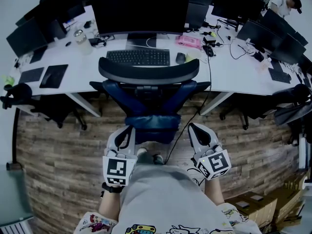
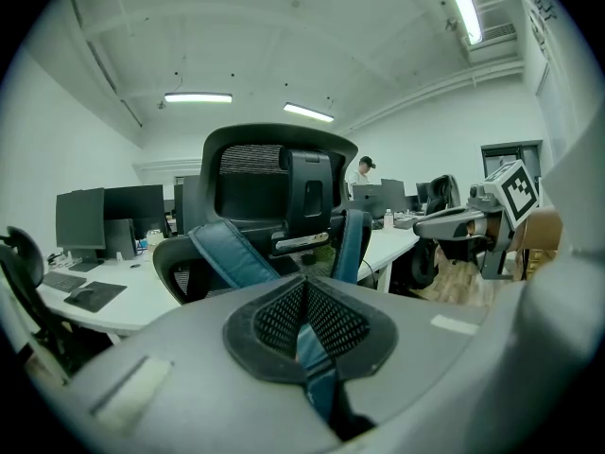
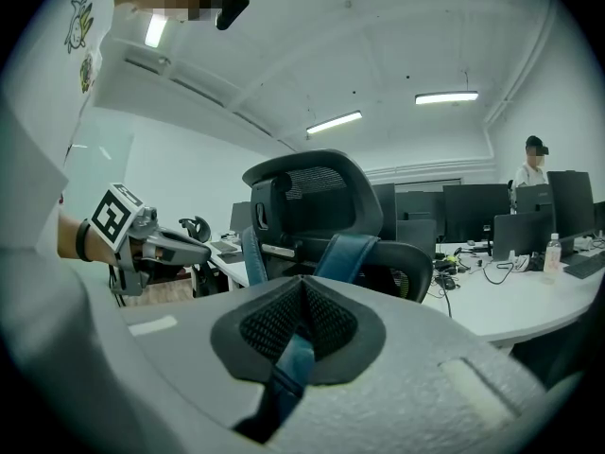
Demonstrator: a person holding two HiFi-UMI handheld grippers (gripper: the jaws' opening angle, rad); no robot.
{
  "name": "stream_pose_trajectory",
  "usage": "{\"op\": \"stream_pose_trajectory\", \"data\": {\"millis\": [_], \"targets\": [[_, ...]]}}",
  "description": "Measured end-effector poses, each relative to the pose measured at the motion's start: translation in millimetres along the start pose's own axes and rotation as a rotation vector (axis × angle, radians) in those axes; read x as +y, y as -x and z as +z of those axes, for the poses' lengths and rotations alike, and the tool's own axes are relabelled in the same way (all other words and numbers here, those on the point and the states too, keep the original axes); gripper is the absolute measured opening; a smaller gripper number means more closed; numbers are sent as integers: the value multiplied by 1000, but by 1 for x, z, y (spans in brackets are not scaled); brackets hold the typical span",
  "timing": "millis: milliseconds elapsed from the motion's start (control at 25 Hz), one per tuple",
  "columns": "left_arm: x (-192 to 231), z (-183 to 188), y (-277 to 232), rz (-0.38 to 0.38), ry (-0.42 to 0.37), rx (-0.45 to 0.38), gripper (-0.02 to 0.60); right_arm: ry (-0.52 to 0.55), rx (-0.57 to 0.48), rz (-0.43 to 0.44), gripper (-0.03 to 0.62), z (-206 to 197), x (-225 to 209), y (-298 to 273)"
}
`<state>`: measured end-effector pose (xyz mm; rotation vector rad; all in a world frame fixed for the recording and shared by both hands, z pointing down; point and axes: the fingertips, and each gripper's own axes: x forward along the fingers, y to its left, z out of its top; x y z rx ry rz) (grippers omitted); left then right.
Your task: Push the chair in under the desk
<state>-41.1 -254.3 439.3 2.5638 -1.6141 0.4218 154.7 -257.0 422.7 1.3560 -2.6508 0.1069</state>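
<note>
The office chair (image 1: 148, 73), with a black mesh back and a blue frame, stands facing the white desk (image 1: 229, 74), its seat partly out from under the edge. My left gripper (image 1: 126, 130) is shut and empty, low behind the chair's left side. My right gripper (image 1: 194, 128) is shut and empty behind its right side. In the left gripper view the chair (image 2: 274, 192) rises just ahead of the shut left gripper (image 2: 304, 287), with the right gripper (image 2: 473, 220) off to the side. The right gripper view shows the chair (image 3: 312, 197) ahead of the right gripper (image 3: 302, 287) and the left gripper (image 3: 142, 239) beside it. I cannot tell if either touches the chair.
A keyboard (image 1: 138, 57), mouse (image 1: 180, 58) and monitor (image 1: 141, 6) sit on the desk ahead. A black cable (image 1: 187, 123) hangs from the desk to the wood floor. Other chairs stand at left (image 1: 17, 96) and right (image 1: 292, 106). Cardboard boxes (image 1: 256, 204) lie at lower right.
</note>
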Motion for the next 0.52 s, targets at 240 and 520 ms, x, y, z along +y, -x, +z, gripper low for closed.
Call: {"op": "stream_pose_trajectory", "data": {"millis": [240, 520], "targets": [[-2, 2, -1, -18, -36, -5, 9, -1, -3, 2, 0, 0, -1, 1], [4, 5, -2, -14, -25, -29, 9, 4, -15, -18, 0, 2, -9, 5]]}}
